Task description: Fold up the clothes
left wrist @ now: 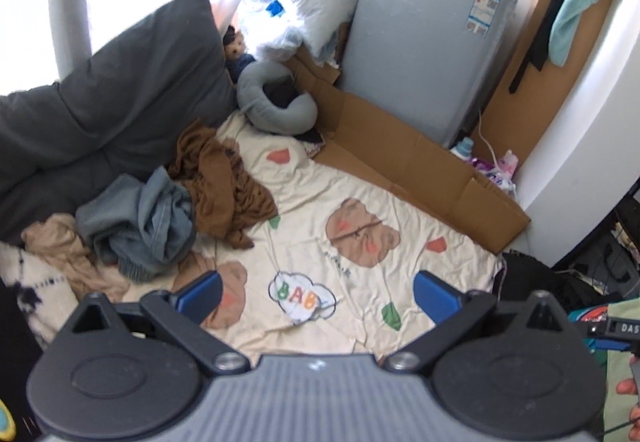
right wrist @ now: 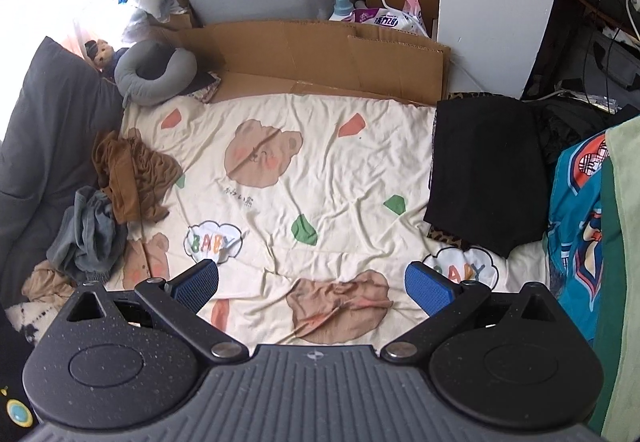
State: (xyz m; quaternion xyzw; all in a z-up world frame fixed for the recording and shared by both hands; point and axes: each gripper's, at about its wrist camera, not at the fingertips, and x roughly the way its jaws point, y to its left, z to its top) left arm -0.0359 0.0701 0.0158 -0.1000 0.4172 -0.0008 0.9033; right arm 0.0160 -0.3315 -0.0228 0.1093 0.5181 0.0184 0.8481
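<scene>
A crumpled pile lies at the left of the cream bear-print sheet (left wrist: 320, 201) (right wrist: 320, 169): a brown garment (left wrist: 224, 181) (right wrist: 132, 177), a grey-blue garment (left wrist: 144, 226) (right wrist: 88, 234) and a tan one (left wrist: 68, 254) (right wrist: 44, 282). At the sheet's right edge a black garment (right wrist: 484, 169) lies folded flat. My left gripper (left wrist: 316, 296) hangs open above the sheet, with nothing between its blue pads (left wrist: 200, 296). My right gripper (right wrist: 312, 288) is also open and empty, above the sheet's near part.
Dark grey pillows (left wrist: 120, 89) and a grey neck pillow (left wrist: 272, 101) line the left and back. Flattened cardboard (left wrist: 400, 157) and a grey appliance (left wrist: 424, 33) stand behind the sheet. A teal printed cloth (right wrist: 576, 226) and a green one (right wrist: 624, 242) lie at the right.
</scene>
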